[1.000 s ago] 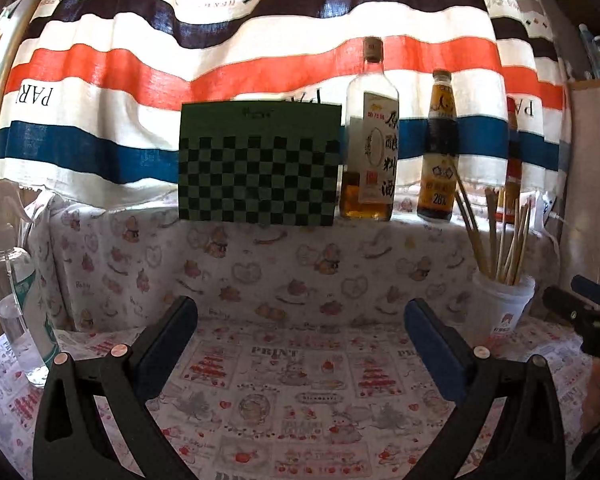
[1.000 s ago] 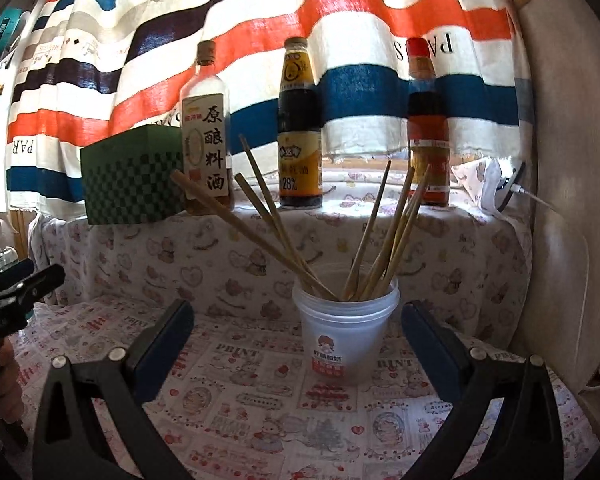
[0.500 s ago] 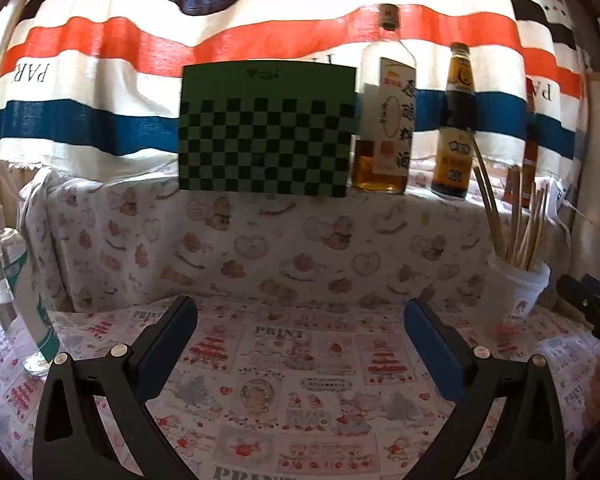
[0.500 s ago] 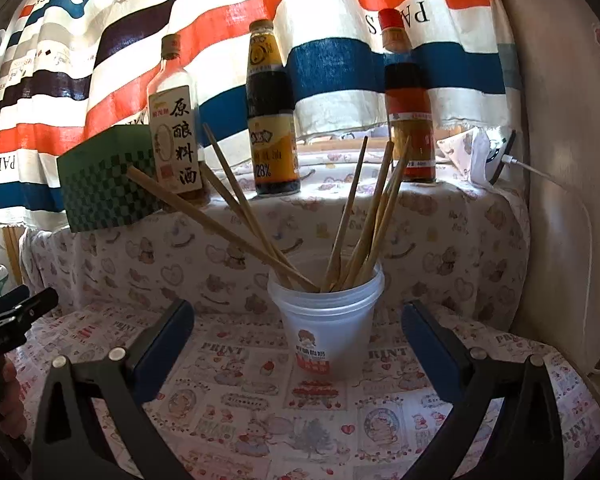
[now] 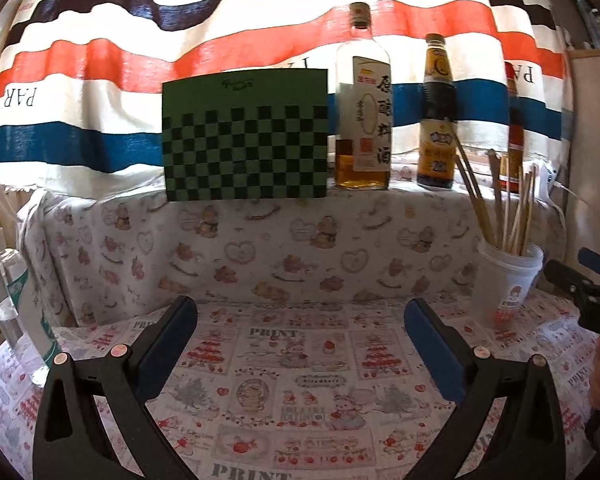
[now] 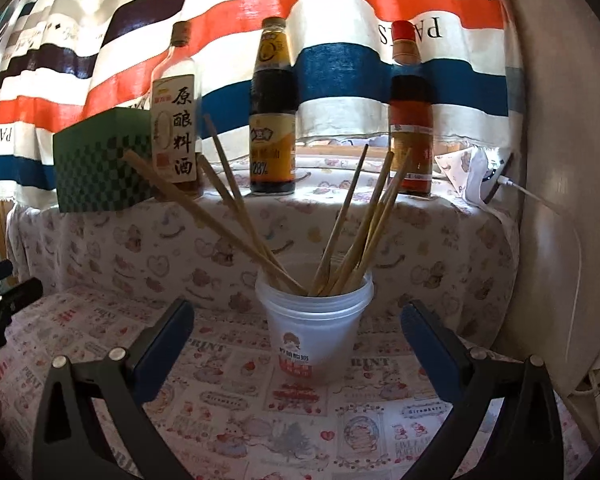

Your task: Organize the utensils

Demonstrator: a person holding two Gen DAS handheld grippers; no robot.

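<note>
Several wooden chopsticks [image 6: 236,224] stand fanned out in a white plastic cup [image 6: 314,332] on the printed tablecloth, straight ahead of my right gripper [image 6: 298,336]. That gripper is open, its blue-padded jaws spread to either side of the cup, short of it. In the left wrist view the same cup [image 5: 508,284] and chopsticks [image 5: 500,208] sit at the far right. My left gripper [image 5: 300,340] is open over bare cloth with nothing between its fingers.
On the raised ledge behind stand a green checkered box [image 5: 246,136], a clear cooking-wine bottle [image 5: 362,120], a dark sauce bottle [image 6: 272,120] and a red-capped bottle [image 6: 410,120]. A spray bottle [image 5: 8,304] stands at the left. A striped cloth hangs behind.
Both views wobbled: the scene dipped, then rose again. In the right wrist view the cup drifted back toward the centre. Both grippers stayed open and empty.
</note>
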